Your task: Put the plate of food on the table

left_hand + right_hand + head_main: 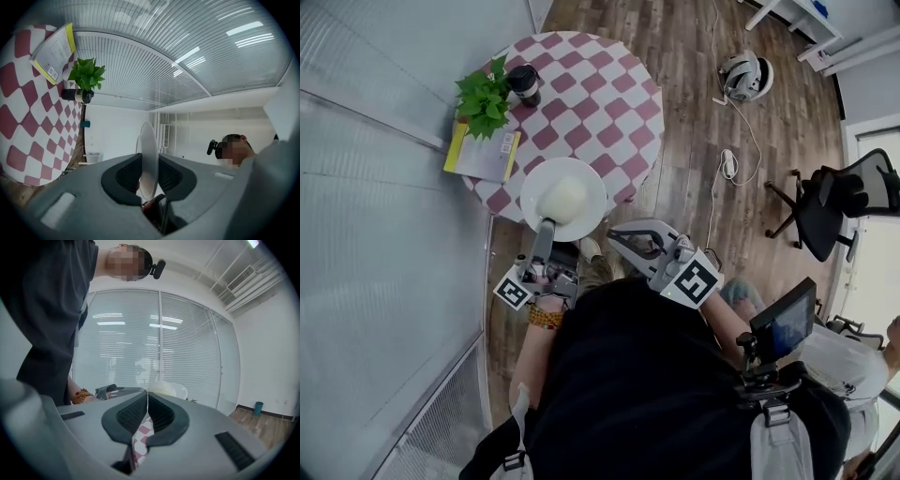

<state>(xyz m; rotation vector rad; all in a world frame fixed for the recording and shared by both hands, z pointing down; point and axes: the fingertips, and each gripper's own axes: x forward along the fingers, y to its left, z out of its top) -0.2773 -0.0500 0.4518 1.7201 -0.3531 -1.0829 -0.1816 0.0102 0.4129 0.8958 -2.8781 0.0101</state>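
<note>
A white plate (581,183) carrying a pale mound of food (563,198) lies at the near edge of the round red-and-white checked table (609,103), partly overhanging it. My left gripper (547,226) is shut on the plate's near rim. In the left gripper view the plate (148,140) stands edge-on between the jaws of that gripper (149,160). My right gripper (616,235) hovers just right of the plate, off the table edge, shut and empty. In the right gripper view its jaws (147,398) meet, with the plate (168,389) just beyond them.
On the table's far left stand a potted green plant (485,97), a dark cup (523,83) and a yellow-edged booklet (482,155). A glass partition runs along the left. An office chair (825,202), a headset (744,75) and cables lie on the wooden floor to the right.
</note>
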